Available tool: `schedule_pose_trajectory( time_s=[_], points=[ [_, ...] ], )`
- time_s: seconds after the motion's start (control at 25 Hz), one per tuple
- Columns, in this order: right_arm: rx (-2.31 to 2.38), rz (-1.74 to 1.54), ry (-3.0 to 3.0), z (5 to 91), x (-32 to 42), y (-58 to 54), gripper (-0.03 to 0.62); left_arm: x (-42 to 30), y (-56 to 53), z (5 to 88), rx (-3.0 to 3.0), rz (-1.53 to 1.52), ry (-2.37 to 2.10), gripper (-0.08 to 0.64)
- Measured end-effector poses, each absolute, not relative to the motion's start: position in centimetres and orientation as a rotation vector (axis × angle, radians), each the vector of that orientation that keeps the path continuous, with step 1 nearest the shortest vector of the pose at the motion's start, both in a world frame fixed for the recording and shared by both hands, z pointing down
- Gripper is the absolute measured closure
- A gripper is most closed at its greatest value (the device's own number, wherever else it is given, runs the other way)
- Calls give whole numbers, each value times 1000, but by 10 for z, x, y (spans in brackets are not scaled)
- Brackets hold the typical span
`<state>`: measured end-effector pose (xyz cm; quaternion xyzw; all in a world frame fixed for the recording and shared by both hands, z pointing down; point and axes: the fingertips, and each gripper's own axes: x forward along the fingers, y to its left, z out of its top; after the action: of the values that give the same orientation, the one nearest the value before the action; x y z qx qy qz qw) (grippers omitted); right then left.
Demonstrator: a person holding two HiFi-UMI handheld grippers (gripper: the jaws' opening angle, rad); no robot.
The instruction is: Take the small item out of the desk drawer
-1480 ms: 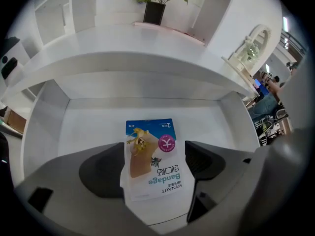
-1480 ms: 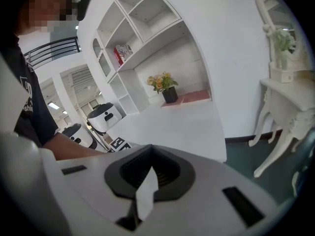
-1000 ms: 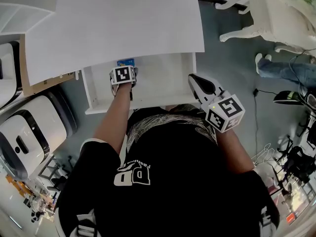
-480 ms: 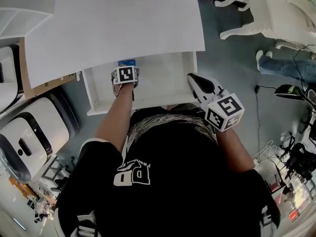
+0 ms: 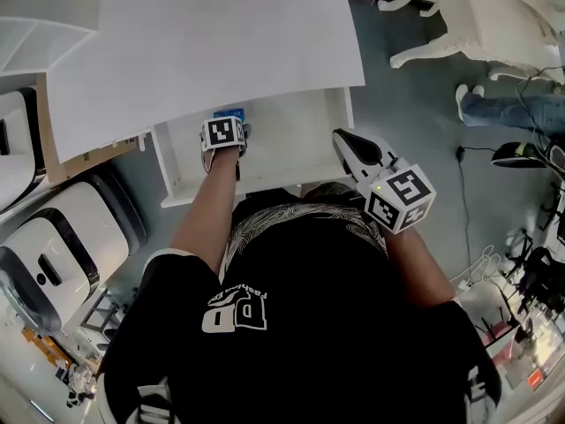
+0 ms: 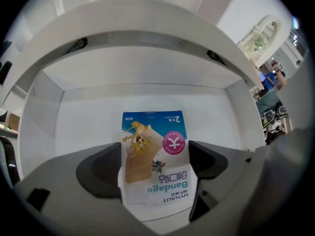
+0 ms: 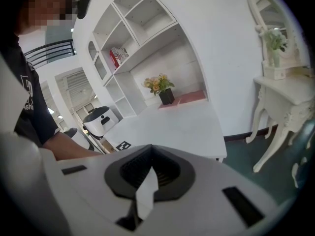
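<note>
Little has shifted: our left claw [image 6: 156, 166] still sits in the drawer [image 5: 296, 140], seemingly clamped on the bandage packet [image 6: 153, 144], not yet lifted out; our right claw [image 7: 146, 177] waits closed nearby

blue-and-white bandage packet [image 6: 155, 161], print upside down, inside the open white drawer [image 6: 88, 127], left of centre.

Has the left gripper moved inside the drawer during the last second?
No. Against the drawer, the left gripper keeps its place, jaws on both sides of the bandage packet.
</note>
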<state>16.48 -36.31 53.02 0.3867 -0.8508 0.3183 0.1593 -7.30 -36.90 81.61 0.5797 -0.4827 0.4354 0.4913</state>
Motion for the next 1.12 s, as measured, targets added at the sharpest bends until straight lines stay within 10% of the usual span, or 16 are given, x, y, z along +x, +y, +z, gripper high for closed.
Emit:
schedule_pose_trajectory(
  time_s=[1.12],
  points=[
    [1180,723,-2605,456,77,-336,583,-72,-362,621,1911,552,-1055,143]
  ],
)
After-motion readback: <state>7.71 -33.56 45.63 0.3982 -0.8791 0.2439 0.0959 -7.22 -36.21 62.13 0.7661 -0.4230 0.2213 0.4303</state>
